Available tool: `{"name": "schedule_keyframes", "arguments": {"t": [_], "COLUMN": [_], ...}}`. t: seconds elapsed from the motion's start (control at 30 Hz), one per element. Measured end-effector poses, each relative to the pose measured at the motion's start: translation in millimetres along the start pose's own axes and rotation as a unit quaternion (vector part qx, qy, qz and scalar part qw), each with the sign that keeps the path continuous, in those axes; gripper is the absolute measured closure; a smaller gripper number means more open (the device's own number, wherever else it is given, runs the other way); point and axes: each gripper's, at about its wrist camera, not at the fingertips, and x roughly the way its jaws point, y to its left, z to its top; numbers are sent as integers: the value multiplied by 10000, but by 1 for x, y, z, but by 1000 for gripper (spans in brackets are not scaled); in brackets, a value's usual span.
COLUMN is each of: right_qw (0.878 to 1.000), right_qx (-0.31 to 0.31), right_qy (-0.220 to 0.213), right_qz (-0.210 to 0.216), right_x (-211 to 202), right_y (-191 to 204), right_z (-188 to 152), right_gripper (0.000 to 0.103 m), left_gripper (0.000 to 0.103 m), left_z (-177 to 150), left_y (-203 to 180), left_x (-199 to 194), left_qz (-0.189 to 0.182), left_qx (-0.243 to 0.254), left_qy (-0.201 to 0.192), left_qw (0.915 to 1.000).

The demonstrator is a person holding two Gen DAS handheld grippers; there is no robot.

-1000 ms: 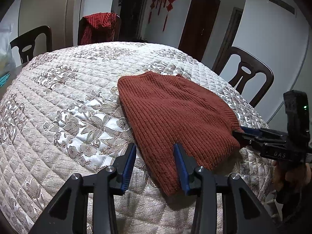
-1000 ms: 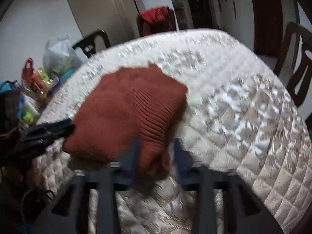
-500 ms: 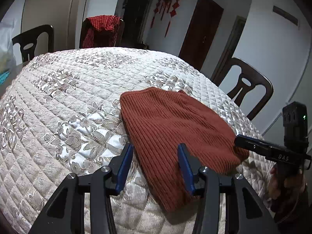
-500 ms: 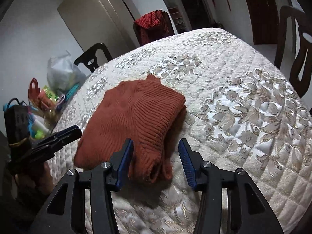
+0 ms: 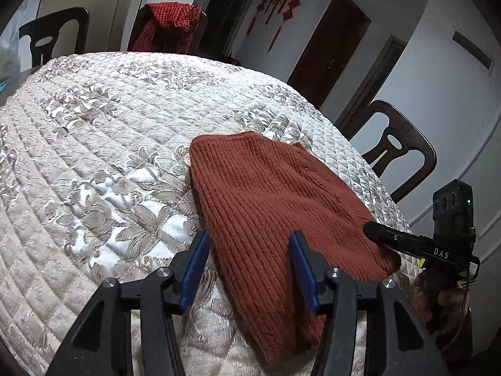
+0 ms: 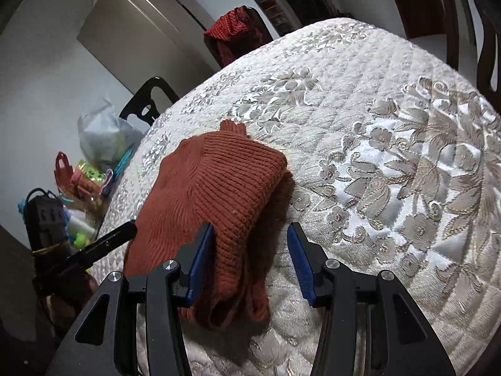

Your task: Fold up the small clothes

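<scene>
While just opening — left tongs [image 5: 249, 268] apart, unclamped, astride sweater [image 5: 275, 206].

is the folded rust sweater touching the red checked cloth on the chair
Apart. The left wrist view shows the rust knit sweater lying on the quilted tablecloth, while the red checked cloth hangs on a chair beyond the table's far edge.

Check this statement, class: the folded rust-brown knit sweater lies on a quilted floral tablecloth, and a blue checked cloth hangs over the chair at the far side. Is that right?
One detail is wrong. The checked cloth over the far chair is red, not blue, as the left wrist view shows. The folded rust-brown knit sweater does lie on the quilted floral tablecloth.
</scene>
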Motion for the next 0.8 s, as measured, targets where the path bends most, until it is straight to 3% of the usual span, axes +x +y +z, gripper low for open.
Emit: {"name": "schedule_keyframes", "arguments": {"t": [0.3, 0.5, 0.57, 0.73, 0.8], "right_qw": [9986, 9977, 9977, 9978, 9977], "right_qx": [70, 170, 149, 171, 170], "right_qy": [301, 293, 276, 294, 261], "right_qz": [438, 583, 604, 574, 603], "right_x": [6, 12, 15, 13, 9], "right_y": [1, -5, -5, 2, 6], "right_z": [-1, 3, 5, 5, 4], "right_gripper": [54, 63, 65, 73, 74], "left_gripper": [44, 44, 47, 67, 68], "left_z": [-8, -4, -3, 0, 2], "left_y": [2, 3, 0, -5, -6], "left_x": [9, 17, 19, 8, 2], "left_qz": [-333, -384, -341, -300, -343], "left_qx": [-230, -267, -211, -92, -40], "left_qy": [239, 328, 334, 187, 116], "left_qw": [9989, 9984, 9986, 9993, 9993]}}
